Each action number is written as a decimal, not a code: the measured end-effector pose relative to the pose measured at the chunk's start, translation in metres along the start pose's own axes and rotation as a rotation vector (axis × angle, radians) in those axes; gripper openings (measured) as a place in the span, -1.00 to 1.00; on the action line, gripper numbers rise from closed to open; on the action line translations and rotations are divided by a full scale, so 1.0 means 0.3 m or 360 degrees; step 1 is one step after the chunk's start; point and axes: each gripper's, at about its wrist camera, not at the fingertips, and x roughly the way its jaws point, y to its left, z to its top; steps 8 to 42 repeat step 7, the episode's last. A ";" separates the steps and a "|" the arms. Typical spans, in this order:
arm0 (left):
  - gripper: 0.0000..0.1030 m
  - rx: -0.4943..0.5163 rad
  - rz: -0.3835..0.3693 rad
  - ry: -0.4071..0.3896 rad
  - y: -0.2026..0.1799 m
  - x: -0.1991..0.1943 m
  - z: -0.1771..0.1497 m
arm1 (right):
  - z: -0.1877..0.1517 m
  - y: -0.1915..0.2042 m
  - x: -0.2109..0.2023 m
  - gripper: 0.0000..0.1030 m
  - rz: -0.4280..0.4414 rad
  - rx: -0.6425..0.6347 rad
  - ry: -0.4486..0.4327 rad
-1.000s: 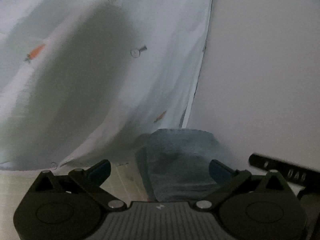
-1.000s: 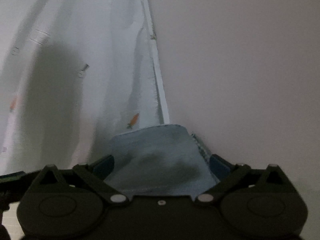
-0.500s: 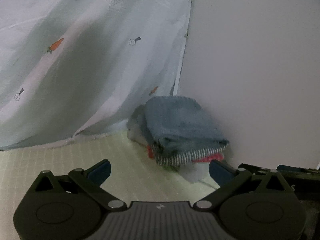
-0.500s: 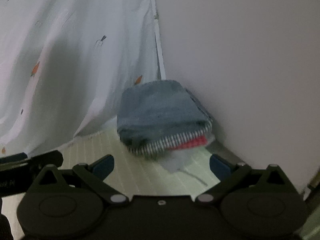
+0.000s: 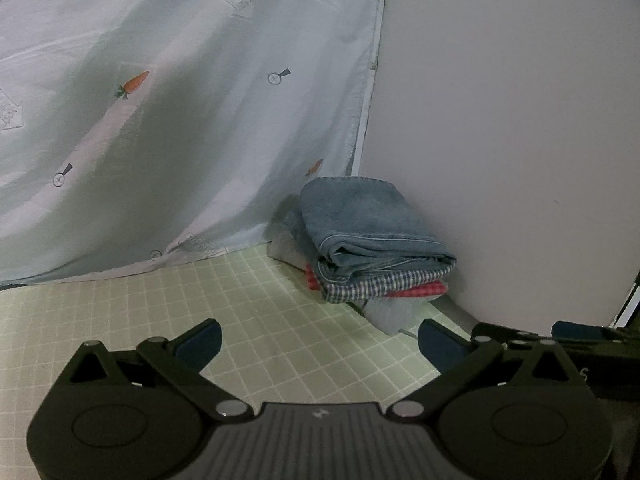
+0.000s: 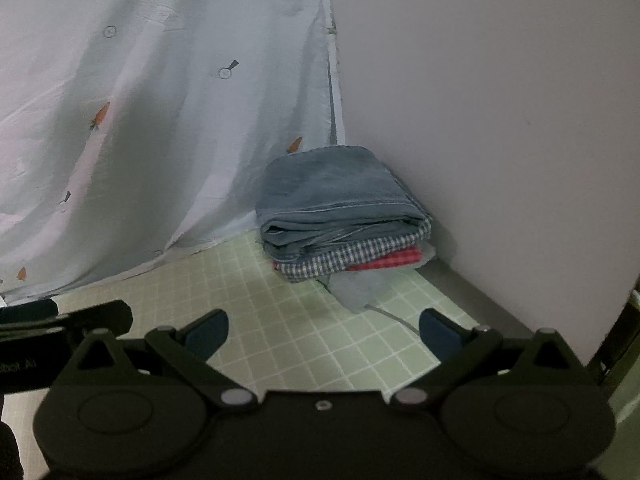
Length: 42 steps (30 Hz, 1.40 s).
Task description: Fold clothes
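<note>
Tongs — left (image 5: 318,344) and right (image 6: 323,332) — both spread, empty, pulled back from folded denim (image 5: 370,224) atop stack.

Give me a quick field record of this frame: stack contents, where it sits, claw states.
stack top: folded denim garment
below it: blue-white checked cloth, then red checked cloth, pale cloth at the bottom
stack location: on the green grid mat, in the corner between the carrot-print sheet and the plain wall
left claw: open, empty, apart from the stack
right claw: open, empty, apart from the stack
fold status: the denim garment lies folded on the stack
</note>
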 end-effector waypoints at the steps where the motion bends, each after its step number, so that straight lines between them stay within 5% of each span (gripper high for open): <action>1: 1.00 0.0000 -0.0001 -0.0001 0.003 -0.006 -0.002 | -0.001 0.004 -0.006 0.99 -0.0001 -0.0001 -0.0002; 42: 1.00 0.0004 -0.0005 -0.0009 0.015 -0.025 -0.006 | -0.004 0.019 -0.023 0.99 -0.0016 0.0009 -0.0013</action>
